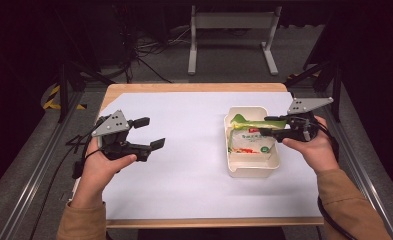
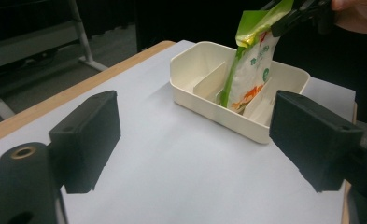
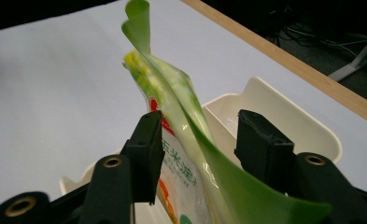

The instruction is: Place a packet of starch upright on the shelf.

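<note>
1. Two hand-held black two-jaw grippers work over a wooden table (image 1: 194, 88) covered by a white paper sheet (image 1: 184, 165); the person's forearms in tan sleeves (image 1: 84, 220) come in from 6 o'clock of the high view.
2. At about 8 o'clock of the sheet, the left hand (image 1: 101, 165) holds the left gripper (image 1: 150, 134) just above the paper, its jaws set wide apart with nothing between them. A grey three-cornered plate sits on top of it and a cable trails off toward 7 o'clock.
3. In the left gripper view those two jaws frame bare white paper, with the tray beyond them toward 1 o'clock.
4. At about 3 o'clock of the sheet stands a cream rectangular plastic tray with inner dividers (image 1: 251, 171), resting flat on the paper.
5. A white and green plastic snack pouch with orange print (image 2: 250, 70) stands nearly upright in the tray, its bottom edge down in a compartment between dividers.
6. The right hand (image 1: 311, 145) reaches in from 3 o'clock of the tray, and the right gripper (image 1: 265, 125) has the pouch's green top between its jaws. In the right gripper view one jaw lies against the pouch; whether the other presses it I cannot tell.
</note>
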Tool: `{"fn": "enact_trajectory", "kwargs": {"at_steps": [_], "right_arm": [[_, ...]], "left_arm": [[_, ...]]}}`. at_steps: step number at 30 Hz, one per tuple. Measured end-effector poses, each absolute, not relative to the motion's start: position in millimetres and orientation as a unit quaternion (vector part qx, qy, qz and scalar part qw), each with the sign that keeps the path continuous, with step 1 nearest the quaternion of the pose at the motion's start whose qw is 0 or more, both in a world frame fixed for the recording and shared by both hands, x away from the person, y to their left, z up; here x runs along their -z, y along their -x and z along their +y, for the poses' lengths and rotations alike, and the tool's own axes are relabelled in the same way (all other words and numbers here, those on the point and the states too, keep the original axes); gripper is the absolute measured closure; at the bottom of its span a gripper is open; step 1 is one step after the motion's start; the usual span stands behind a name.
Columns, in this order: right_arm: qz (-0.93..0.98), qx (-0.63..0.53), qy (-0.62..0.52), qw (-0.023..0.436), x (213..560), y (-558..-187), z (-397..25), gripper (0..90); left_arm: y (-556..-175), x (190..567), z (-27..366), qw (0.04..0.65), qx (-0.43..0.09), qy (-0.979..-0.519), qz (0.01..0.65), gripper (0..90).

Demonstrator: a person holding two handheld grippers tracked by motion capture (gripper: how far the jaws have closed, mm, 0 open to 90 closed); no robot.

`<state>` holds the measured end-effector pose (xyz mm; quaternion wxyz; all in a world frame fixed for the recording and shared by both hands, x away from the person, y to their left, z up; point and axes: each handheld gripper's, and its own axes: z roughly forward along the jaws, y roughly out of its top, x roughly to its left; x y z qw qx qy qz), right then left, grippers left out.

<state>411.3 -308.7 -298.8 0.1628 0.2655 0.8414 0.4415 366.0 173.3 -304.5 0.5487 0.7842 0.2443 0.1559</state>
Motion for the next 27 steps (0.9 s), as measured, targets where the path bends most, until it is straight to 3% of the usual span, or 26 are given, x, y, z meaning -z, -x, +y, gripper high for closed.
{"fn": "enact_trajectory", "kwargs": {"at_steps": [5,27], "right_arm": [[0.833,-0.453,-0.265,0.176,287.4,-403.9,-313.9,46.7],[0.801,-0.473,-0.300,0.211,270.2,-372.5,-363.0,42.8]], "left_arm": [[-364.4,305.2,174.6,0.545,-0.139,-0.784,0.261,9.0],[-365.0,308.9,183.4,0.522,-0.127,-0.802,0.261,7.1]]}}
